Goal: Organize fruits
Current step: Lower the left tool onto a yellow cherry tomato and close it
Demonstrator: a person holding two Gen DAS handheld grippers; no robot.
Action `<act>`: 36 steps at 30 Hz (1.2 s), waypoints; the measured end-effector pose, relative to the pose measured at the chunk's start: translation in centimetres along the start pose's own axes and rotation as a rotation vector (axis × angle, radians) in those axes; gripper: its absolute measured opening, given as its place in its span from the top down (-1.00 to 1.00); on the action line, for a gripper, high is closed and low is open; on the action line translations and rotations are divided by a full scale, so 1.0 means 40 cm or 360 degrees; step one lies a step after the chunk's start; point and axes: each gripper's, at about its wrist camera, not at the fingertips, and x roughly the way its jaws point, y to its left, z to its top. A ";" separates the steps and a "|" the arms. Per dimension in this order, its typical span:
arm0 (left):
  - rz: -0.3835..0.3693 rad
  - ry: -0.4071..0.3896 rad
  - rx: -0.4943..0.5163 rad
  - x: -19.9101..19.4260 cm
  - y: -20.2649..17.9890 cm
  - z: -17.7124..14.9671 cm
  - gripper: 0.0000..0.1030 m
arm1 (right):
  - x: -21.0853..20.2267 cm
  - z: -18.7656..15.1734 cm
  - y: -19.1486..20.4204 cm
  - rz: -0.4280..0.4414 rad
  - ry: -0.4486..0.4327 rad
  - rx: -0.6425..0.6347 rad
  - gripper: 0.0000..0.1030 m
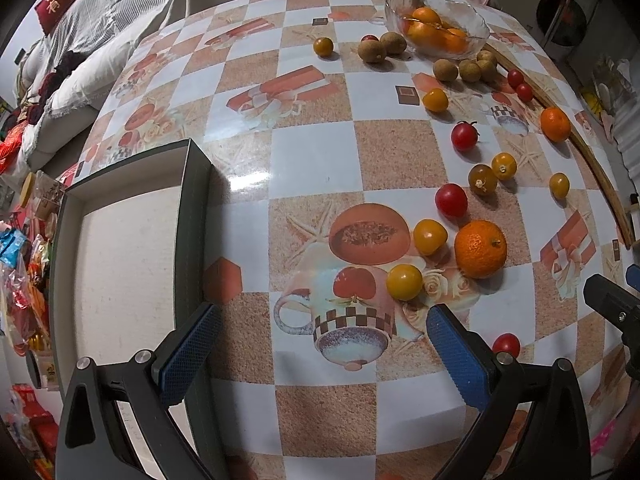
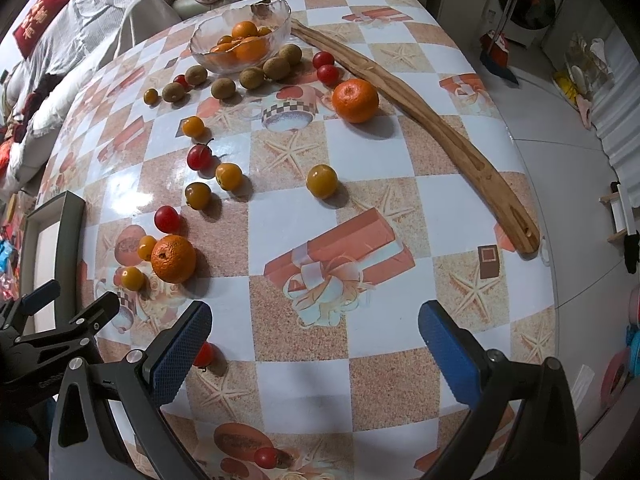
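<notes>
Fruits lie scattered on a checkered table (image 1: pixel 312 152): a near mandarin (image 1: pixel 480 249), a far mandarin (image 1: pixel 555 124), red cherry tomatoes (image 1: pixel 451 199), yellow ones (image 1: pixel 404 281) and brown longans (image 1: pixel 372 51). A glass bowl (image 1: pixel 472 16) at the back holds oranges. An empty dark-rimmed tray (image 1: pixel 120 248) sits at the left. My left gripper (image 1: pixel 320 344) is open and empty above the table, near a yellow tomato. My right gripper (image 2: pixel 316 344) is open and empty; a red tomato (image 2: pixel 204 354) lies by its left finger. The near mandarin (image 2: pixel 173 259) and the bowl (image 2: pixel 208 46) show there too.
A long wooden stick (image 2: pixel 420 120) lies along the table's right edge. A sofa with cushions (image 1: pixel 100 32) stands behind the table. Snack packets (image 1: pixel 20 260) lie left of the tray. The floor (image 2: pixel 560 120) drops off at the right.
</notes>
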 end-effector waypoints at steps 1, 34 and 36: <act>0.0000 0.0000 0.0001 0.001 -0.001 0.000 -1.00 | 0.001 0.000 0.000 0.0000 0.0000 -0.0001 -1.00; -0.0014 -0.0038 0.0099 0.065 -0.044 0.014 -0.76 | 0.089 0.086 -0.045 -0.0051 -0.0025 -0.0031 -0.96; -0.0028 -0.0017 0.0094 0.074 -0.047 0.013 -0.74 | 0.096 0.101 -0.040 -0.0045 -0.0039 -0.0058 -0.91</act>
